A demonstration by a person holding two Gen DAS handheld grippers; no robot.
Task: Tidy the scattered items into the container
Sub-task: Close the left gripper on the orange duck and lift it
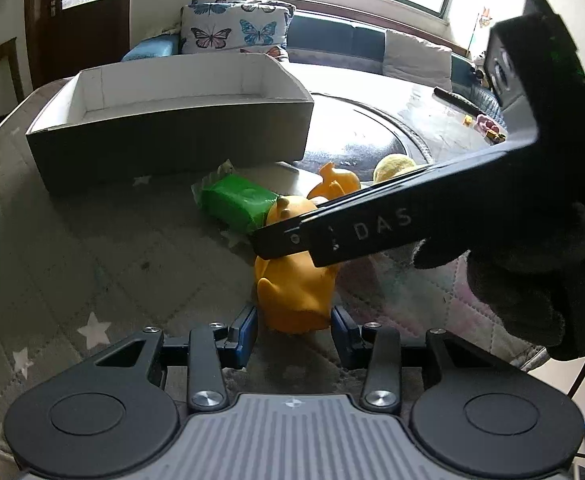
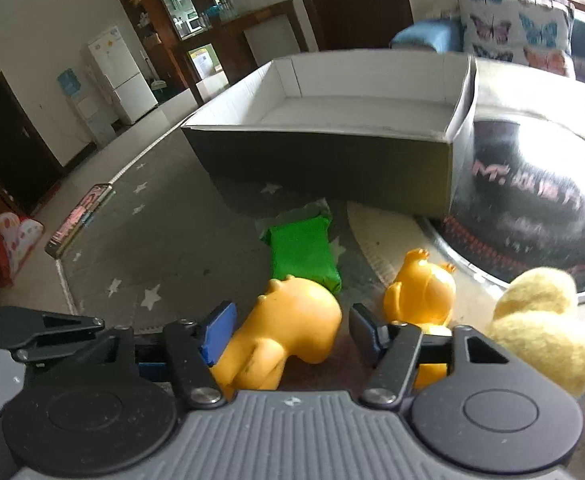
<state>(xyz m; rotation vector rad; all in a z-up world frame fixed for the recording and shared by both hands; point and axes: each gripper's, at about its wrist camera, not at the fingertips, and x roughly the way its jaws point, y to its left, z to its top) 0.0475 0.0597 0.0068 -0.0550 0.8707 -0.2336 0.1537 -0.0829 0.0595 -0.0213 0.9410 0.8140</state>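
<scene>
Left claw: jaws stand apart, one blue pad on either side of the tail end of the large yellow duck; pads near the toy but not pressing, so open around it.

Box sits toward the far left corner of the desk, white inside, nothing in it as far as can be seen. Just in front of it, toward mid-desk, lies the green packet.

Right claw: straddles the same duck's body. Left blue pad looks to be against its flank; the right pad shows a gap (contact unclear in the blur). Judged not yet gripping.

Further right: smaller yellow duck, then the fuzzy yellow toy nearest the right edge.

Step in hand: first pick, the large duck. No item boxed yet. Both claws crowd one toy, which is awkward.

Next move calls for: right claw to close fully on the duck, left to back clear, then lift over the box's near wall and release.
</scene>
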